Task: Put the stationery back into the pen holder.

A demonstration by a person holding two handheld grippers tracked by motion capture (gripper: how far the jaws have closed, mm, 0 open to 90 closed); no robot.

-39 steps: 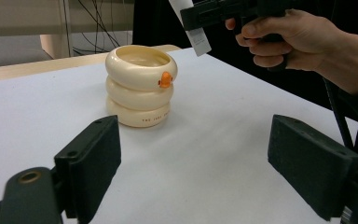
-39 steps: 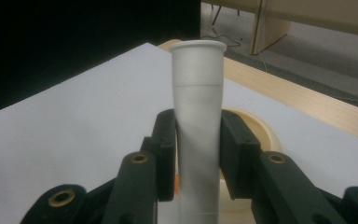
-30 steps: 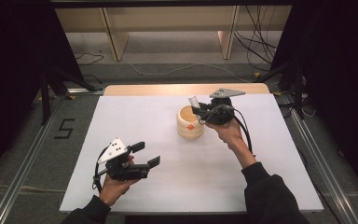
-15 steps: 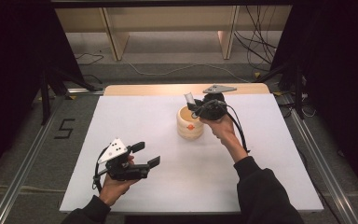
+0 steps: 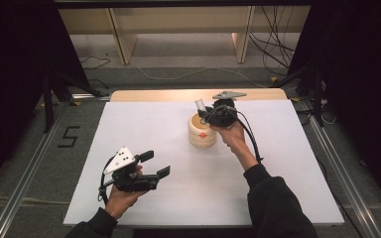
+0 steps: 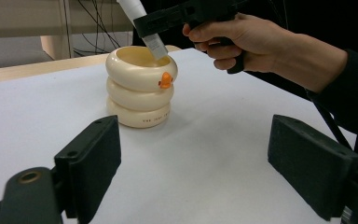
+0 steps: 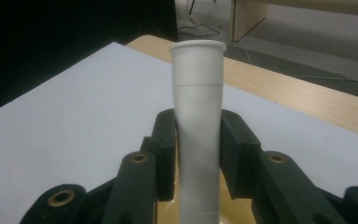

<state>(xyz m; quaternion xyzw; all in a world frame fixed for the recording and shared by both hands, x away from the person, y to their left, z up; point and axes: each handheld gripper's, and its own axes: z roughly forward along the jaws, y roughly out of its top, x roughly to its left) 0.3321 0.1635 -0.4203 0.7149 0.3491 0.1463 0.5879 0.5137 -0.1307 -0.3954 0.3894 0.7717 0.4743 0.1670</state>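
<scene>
Covering wooden table, white sheet; right tool pinching tube; left tool spread.

Bright overhead light on white table, dark surroundings, soft short shadows, no glare, slight softness overall, near jaws blurred in both gripper views, background dim.

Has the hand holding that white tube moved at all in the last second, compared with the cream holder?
Yes. The right gripper with the white tube has shifted left over the cream holder, lowering the tube's end into its opening.
</scene>
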